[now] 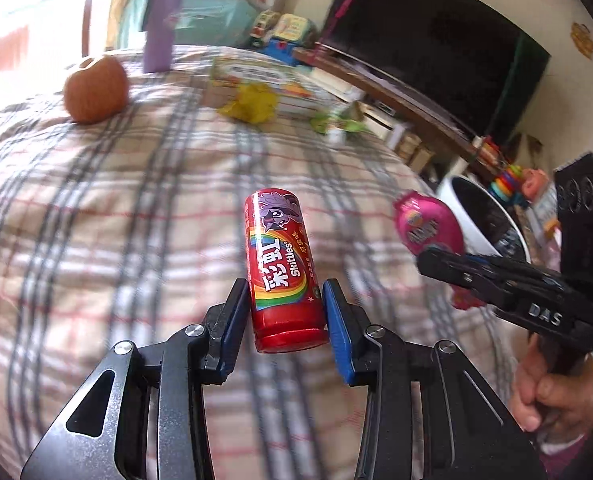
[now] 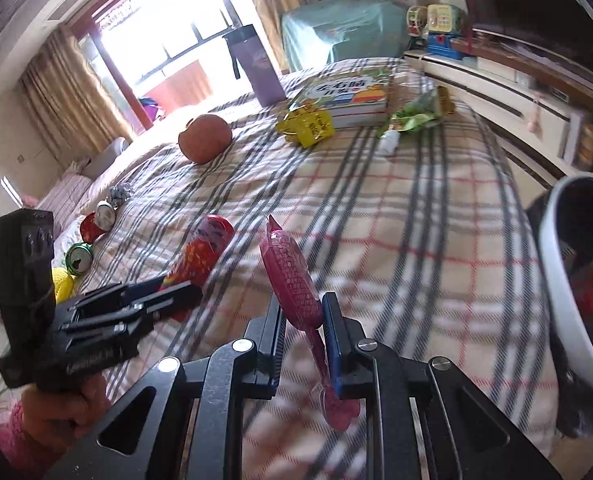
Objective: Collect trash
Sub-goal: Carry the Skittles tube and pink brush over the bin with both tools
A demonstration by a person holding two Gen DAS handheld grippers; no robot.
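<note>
Skittles tube (image 1: 284, 268) is sitting clenched in our left tool (image 1: 286, 312) above the plaid bed (image 1: 96, 240), while our right tool (image 2: 302, 332) is gripping one pink candy wrapper (image 2: 292, 276). We are carrying both; next probably comes reaching the white bin (image 2: 556, 280). Remaining: one yellow wrapper (image 2: 308, 126), one green wrapper (image 2: 412, 118), two cans (image 2: 78, 258).

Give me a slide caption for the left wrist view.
Left gripper clamps a red Skittles tube above the plaid bedspread, right gripper carrying a pink wrapper.
</note>
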